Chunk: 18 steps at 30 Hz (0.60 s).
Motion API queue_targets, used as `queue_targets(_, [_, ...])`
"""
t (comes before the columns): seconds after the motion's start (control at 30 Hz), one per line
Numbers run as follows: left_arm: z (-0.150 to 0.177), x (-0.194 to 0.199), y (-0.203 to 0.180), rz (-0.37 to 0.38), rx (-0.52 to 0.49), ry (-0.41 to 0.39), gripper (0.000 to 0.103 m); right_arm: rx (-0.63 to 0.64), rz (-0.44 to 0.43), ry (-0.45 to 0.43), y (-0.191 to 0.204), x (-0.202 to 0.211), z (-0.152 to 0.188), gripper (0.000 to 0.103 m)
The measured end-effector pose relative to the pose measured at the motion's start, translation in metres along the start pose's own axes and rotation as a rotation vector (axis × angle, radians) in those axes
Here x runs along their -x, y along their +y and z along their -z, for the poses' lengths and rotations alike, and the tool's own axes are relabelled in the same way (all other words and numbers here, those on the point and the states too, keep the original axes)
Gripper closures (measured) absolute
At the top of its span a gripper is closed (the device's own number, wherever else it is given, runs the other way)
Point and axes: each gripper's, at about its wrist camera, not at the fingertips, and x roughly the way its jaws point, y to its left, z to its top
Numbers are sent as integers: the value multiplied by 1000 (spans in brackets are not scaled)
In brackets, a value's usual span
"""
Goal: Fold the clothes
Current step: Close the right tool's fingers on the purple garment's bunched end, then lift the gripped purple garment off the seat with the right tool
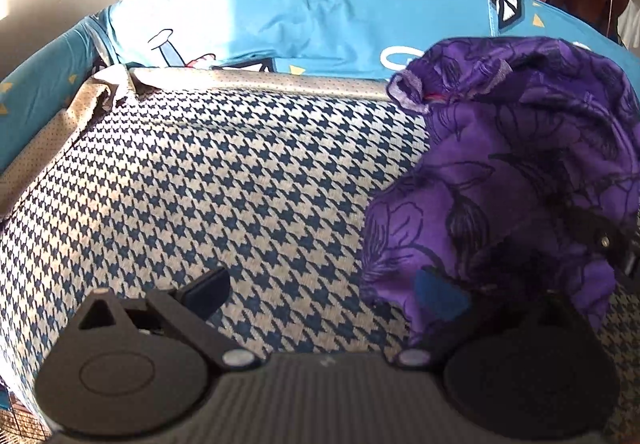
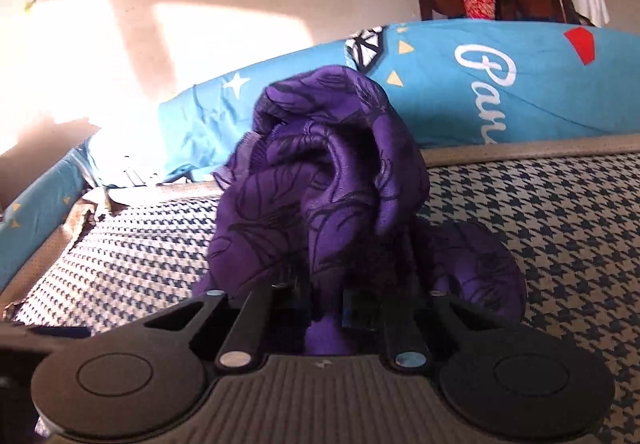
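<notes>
Right gripper point(image 2: 320, 308), low centre of its view, is pinched narrow on the purple garment point(image 2: 320, 180), bunched at frame centre above the houndstooth surface point(image 2: 560, 244). Left gripper point(image 1: 324, 296) stands wide, its right finger under the cloth. Judged step: picking up; next, spreading flat. One garment, two grippers.

Ahead of the matt black plastic grippers, a crumpled purple flower-printed cloth garment point(image 2: 320, 180) is showing a soft sheen. Beneath it, a blue-and-cream houndstooth woven cover point(image 1: 208, 180) is looking coarse; beyond, a smooth turquoise cotton pillow point(image 1: 288, 24).
</notes>
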Motion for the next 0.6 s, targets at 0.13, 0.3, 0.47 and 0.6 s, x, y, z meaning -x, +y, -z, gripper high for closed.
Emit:
queue_targets(0.13, [-6, 15, 9, 46, 37, -66, 0, 90, -58, -18, 10, 21, 8, 89])
queue_targets(0.3, [-7, 26, 4, 147, 20, -113, 0, 223, -91, 14, 22, 39, 29, 90])
queue_targets(0.47, [-3, 34, -11, 280, -32, -134, 0, 318, -98, 68, 31, 48, 55, 90])
queue_targets(0.6, [2, 33, -29, 325, -101, -142, 0, 356, -104, 98, 39, 53, 69, 90])
